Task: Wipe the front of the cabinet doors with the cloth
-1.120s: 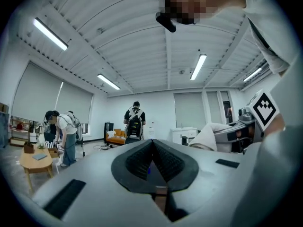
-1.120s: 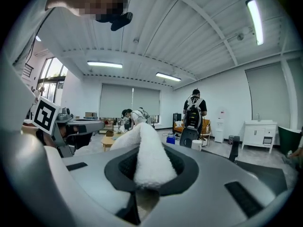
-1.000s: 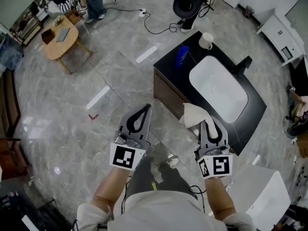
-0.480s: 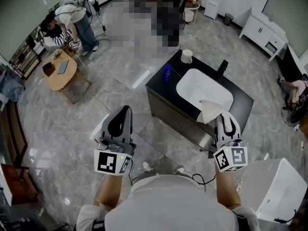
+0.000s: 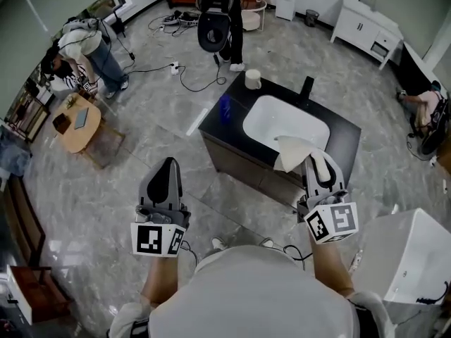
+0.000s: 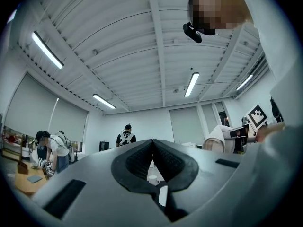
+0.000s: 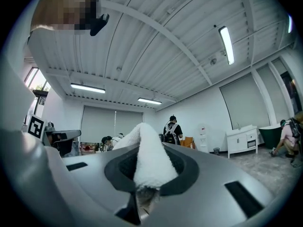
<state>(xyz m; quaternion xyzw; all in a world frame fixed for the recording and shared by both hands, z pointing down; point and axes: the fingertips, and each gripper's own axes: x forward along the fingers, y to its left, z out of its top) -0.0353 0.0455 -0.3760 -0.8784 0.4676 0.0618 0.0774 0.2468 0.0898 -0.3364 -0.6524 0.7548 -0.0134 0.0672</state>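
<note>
**A:** Where is the cloth at this moment?

**B:** The white cloth (image 7: 147, 161) is pinched in the right hand-held gripper (image 5: 318, 160). The two jaws close on its lower part, and the rest stands up out of them as a soft peak.

**A:** And the other one?

**B:** The left hand-held gripper (image 6: 152, 141) has its jaws pressed together at the tips, with nothing between them (only the room shows through the oval gap lower down). Both point upward, toward the ceiling.

**A:** Does the cloth touch the cabinet doors?

**B:** No. The cabinet doors (image 5: 243, 164) are the dark front under the black top, and in the head view the cloth appears higher, over the near rim of the white basin (image 5: 285, 122). Whether it touches the rim, I cannot tell. The left hand-held gripper is to the left of the cabinet, over the grey marble floor (image 5: 162, 118).

**A:** What stands on the top?

**B:** A white cup (image 5: 252, 80) stands at the far left corner and a black tap (image 5: 306, 87) behind the basin. Something blue (image 5: 225, 106) is near the left edge, too blurred to name.

**A:** Anything else around?

**B:** A small wooden desk (image 5: 74, 136) stands at the left with a person (image 5: 81, 44) bending near it. Another person (image 5: 217, 16) stands beyond the cabinet. A white box (image 5: 405, 263) is at the right.
</note>
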